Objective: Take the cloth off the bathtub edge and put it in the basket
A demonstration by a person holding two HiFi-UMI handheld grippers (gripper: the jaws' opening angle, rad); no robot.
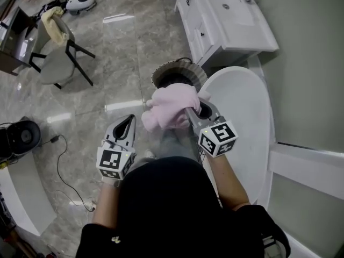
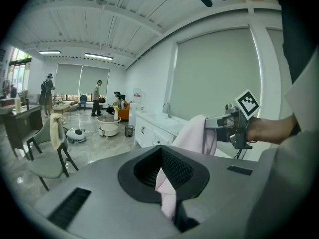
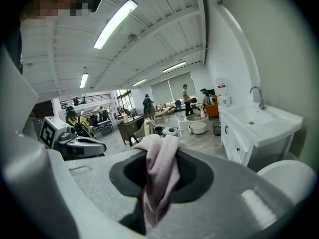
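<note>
Cloth (image 1: 171,105), pink, hangs up in the air right by the basket (image 1: 185,64) and bathtub (image 1: 264,117). Right gripper (image 1: 196,110) pinches it tight. Left gripper (image 1: 129,121) pinches a small bit too.

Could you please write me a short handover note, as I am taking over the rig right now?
Right gripper: shut on the pink cloth, holding it up.
Left gripper: its own view shows a strip of the cloth pinched between its jaws.
Cloth: off the bathtub, in the air near the basket, which stands on the floor by the tub's end.
Done: lift-off.
Left: bring it over the basket and release both grippers.
</note>
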